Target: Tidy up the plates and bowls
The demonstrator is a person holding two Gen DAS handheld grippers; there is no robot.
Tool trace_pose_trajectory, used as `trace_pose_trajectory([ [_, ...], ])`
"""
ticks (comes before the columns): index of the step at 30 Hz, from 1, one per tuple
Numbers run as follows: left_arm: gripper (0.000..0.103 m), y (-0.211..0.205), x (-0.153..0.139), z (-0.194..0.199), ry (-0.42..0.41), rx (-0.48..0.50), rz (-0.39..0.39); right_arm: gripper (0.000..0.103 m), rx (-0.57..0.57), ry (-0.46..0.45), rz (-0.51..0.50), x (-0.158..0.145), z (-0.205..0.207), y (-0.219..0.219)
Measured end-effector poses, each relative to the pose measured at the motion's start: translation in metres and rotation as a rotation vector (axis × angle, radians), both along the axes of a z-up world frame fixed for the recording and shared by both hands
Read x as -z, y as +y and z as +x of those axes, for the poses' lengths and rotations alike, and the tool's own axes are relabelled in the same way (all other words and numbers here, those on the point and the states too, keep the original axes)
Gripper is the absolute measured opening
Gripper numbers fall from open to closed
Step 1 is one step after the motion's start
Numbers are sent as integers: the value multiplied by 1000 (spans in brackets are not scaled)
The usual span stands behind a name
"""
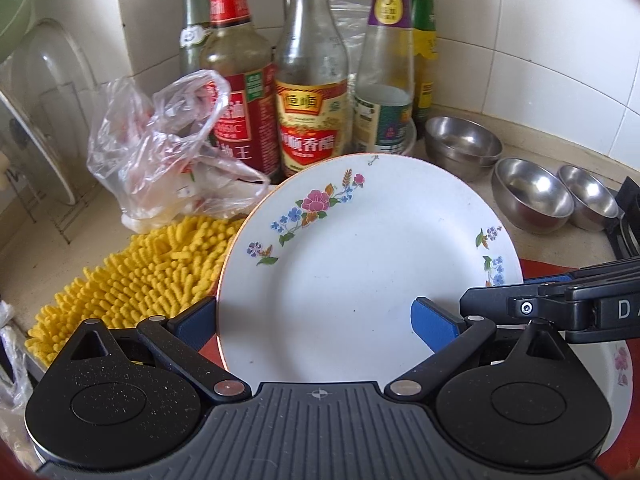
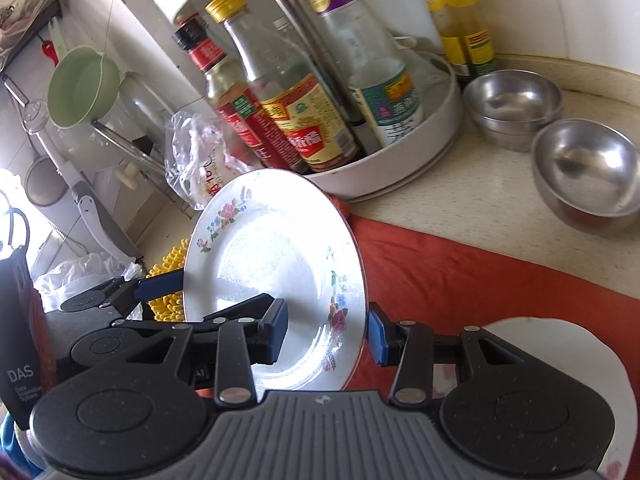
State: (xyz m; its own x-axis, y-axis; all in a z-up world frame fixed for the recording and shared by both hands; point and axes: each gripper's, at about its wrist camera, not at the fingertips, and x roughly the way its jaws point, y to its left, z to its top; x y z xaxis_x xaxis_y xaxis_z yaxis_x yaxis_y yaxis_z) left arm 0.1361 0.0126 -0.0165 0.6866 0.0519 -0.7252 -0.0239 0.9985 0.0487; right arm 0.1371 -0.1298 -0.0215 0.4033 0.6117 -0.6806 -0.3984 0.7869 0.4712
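Note:
A white plate with a flower pattern (image 1: 360,264) is tilted up on its edge above the red cloth (image 2: 460,264). My left gripper (image 1: 316,320) has its blue pads on both sides of the plate's rim and holds it. My right gripper (image 2: 328,332) also spans the plate (image 2: 276,272), one pad on its face and one behind its right rim; its fingers reach in at the right of the left wrist view (image 1: 560,304). Steel bowls (image 1: 532,196) stand on the counter, two of them stacked (image 2: 512,104). Another flowered white plate (image 2: 560,360) lies flat under my right gripper.
Sauce and vinegar bottles (image 1: 312,92) stand in a round white tray (image 2: 400,168) at the back. A clear plastic bag (image 1: 168,148) and a yellow chenille mat (image 1: 140,276) lie to the left. A green bowl (image 2: 80,88) and utensils hang on the left wall.

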Motion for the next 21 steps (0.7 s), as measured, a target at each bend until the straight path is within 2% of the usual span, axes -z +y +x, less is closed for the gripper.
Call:
trace_pose_trajectory([
  [21,102,-59,-3,-9,-4,143,5,41,140,-2,-4,-6,-31,-66],
])
